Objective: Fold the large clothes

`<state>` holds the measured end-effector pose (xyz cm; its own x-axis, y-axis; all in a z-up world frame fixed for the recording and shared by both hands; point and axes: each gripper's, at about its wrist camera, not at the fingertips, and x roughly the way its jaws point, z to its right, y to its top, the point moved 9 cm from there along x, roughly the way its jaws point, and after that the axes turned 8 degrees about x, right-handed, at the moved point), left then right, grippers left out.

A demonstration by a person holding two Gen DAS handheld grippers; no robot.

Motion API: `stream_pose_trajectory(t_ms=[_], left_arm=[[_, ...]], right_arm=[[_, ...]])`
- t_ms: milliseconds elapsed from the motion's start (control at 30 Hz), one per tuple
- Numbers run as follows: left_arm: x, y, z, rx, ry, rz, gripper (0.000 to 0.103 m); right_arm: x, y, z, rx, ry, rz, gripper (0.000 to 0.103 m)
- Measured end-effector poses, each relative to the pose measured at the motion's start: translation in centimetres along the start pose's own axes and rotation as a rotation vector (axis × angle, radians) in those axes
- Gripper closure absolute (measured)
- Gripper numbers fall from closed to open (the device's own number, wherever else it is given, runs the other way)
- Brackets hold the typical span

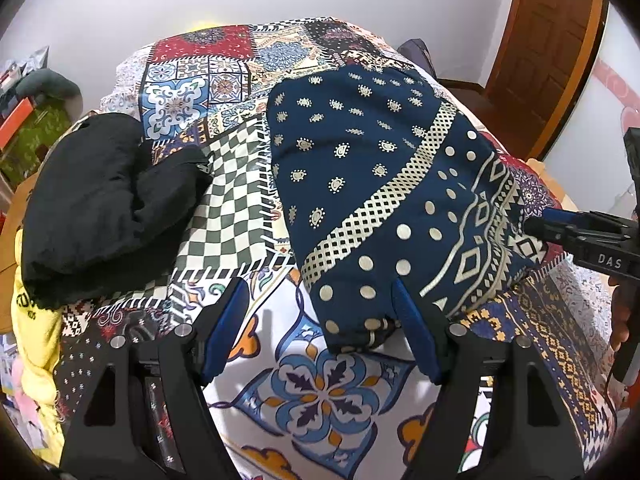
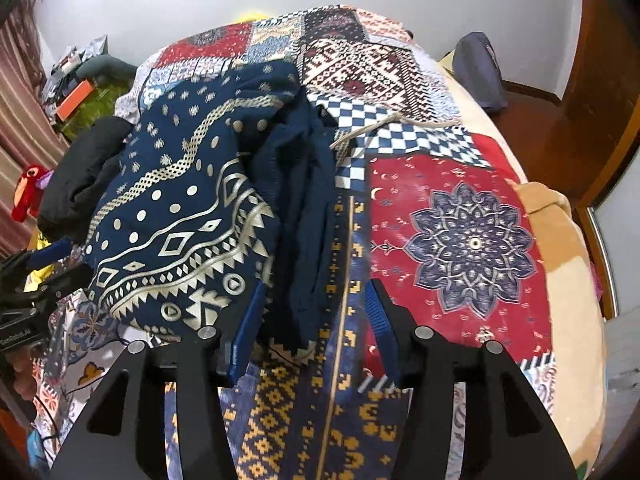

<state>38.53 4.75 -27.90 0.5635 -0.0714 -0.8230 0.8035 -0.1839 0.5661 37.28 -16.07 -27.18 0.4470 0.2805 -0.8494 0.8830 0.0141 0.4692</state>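
Note:
A navy garment with cream dots and geometric bands (image 1: 384, 184) lies folded over on the patchwork bedspread (image 1: 316, 384); it also shows in the right wrist view (image 2: 184, 224). My left gripper (image 1: 318, 300) is open, its blue pads on either side of the garment's near corner, not closed on it. My right gripper (image 2: 312, 304) is open around the garment's plain dark-blue edge (image 2: 304, 240). The right gripper also shows at the garment's right edge in the left wrist view (image 1: 560, 228). A cream drawstring (image 2: 380, 124) trails from the garment.
A black garment (image 1: 104, 196) lies bunched at the bed's left, over yellow clothing (image 1: 32, 320). A wooden door (image 1: 548, 48) stands at the right. A grey bag (image 2: 480, 72) sits beyond the bed's far right. Cluttered shelves (image 2: 76, 80) stand at the left.

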Motion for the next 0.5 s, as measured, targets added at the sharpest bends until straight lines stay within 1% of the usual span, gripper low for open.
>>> stream_pose_trajectory(t_ms=[33,167,200,233,333,400,433,500], left_arm=[[-0.3,0.1,-0.1,-0.002,-0.003,0.001,0.030],[-1.2,1.1,-1.4,-0.017,0.010,0.016,0.030],[-1.3,1.4,-1.7,-0.022,0.011,0.021,0.030],[-1.4,1.9,-2.1,-0.031,0.009,0.026,0.030],[-1.0,3.3,-3.1,-0.061,-0.009,0.032,0.030],[0.1,4.1,-3.5,-0.101,-0.064,0.020,0.030],[0.5,4.3,-3.6,-0.118,-0.091,0.013,0.030],[1.9,4.5,-3.6,-0.168,-0.177,-0.016,0.030]], right_arm=[[-0.3,0.2,0.2,0.012,0.005,-0.005,0.044],[-1.4,1.4,0.1,0.056,0.059,0.003,0.042],[-1.4,1.8,-0.2,0.060,0.068,0.007,0.039],[-1.5,2.3,-0.5,0.065,0.084,0.014,0.032],[-1.3,3.5,-1.7,0.083,0.143,0.029,0.026],[-0.3,4.0,-2.5,0.101,0.183,0.012,0.021],[0.4,4.1,-2.8,0.113,0.207,-0.001,0.020],[1.9,4.2,-2.9,0.132,0.226,-0.025,0.020]])
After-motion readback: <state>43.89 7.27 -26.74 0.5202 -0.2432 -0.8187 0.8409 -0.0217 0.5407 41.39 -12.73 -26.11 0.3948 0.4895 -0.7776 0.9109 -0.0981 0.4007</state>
